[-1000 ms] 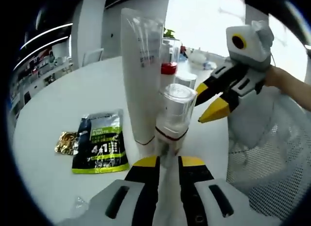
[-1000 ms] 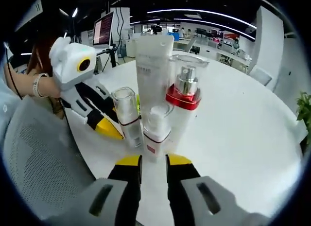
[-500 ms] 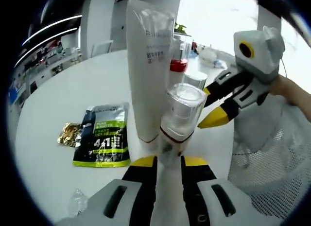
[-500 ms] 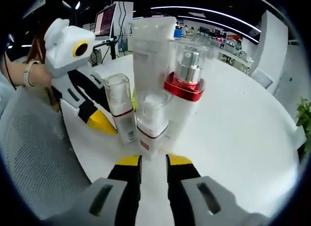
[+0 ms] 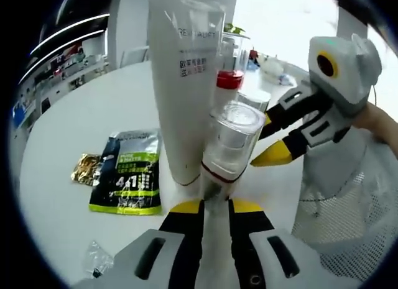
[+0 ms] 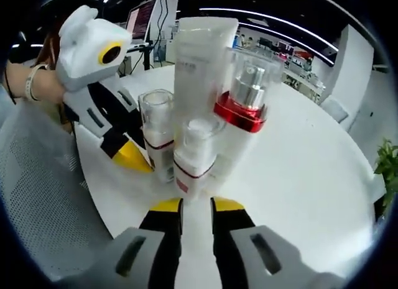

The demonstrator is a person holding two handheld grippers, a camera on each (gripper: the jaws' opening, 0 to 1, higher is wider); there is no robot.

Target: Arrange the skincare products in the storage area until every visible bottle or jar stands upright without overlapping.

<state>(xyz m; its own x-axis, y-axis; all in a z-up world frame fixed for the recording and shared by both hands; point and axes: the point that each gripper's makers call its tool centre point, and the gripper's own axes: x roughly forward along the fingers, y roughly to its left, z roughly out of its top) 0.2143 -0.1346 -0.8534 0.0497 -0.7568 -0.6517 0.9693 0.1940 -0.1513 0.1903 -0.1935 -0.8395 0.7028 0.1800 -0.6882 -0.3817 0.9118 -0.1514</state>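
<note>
Four skincare containers stand clustered on the white round worktop (image 5: 81,115). Our left hand-held gripper (image 5: 216,209) clamps the small clear-capped white bottle (image 5: 225,151); our right hand-held gripper (image 6: 196,208) clamps its twin (image 6: 194,153). We judge: set both down slowly, apart.

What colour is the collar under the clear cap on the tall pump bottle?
Red, glossy. The collar on the pump bottle shows best in the right gripper view.

Bright window glare behind tube (image 5: 183,84); strong fisheye bending; edges soft, dim.

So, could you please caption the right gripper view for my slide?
Four upright skincare containers cluster on the white table before the right gripper.
</note>
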